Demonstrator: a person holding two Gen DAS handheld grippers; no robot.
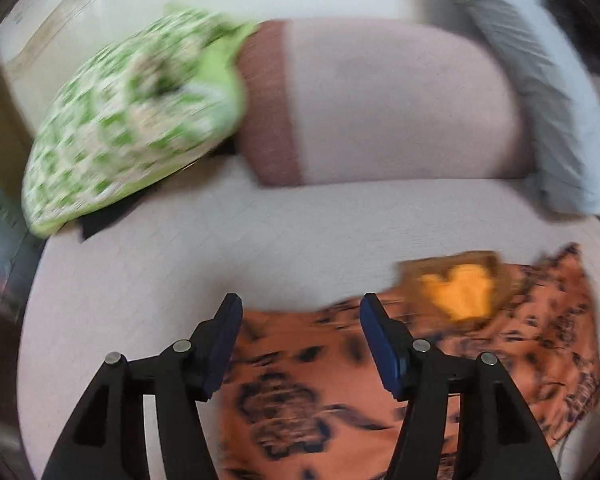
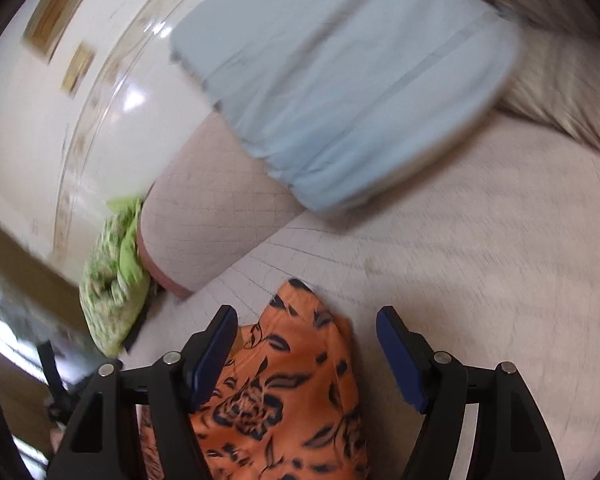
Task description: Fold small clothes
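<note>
Hovering over orange floral garment (image 1: 300, 392) on bed (image 1: 180, 264); we see left hand-held gripper (image 1: 300, 312) spread, right hand-held gripper (image 2: 306, 324) spread, neither pinching cloth; no readable writing, tag (image 1: 460, 288) blurred.

Bed (image 1: 228, 240): pale quilted cover with stitched lines, blurred in both views.

Lying on it, placed relative to the pink pillow (image 1: 400, 108):
- Pink pillow: at the head of the bed, a brown band across its left end.
- Green pillow (image 1: 128, 120): left of the pink pillow, touching its banded end; green-and-white print, lime edge; a dark item shows under its near edge, not identifiable.
- Blue pillow (image 2: 340, 92): right of the pink pillow, leaning over that end.
- Orange cloth (image 1: 320, 392): in front of the pink pillow, apart from it; dark flower print, lying rumpled on the cover, a lighter orange patch toward its right part.
</note>
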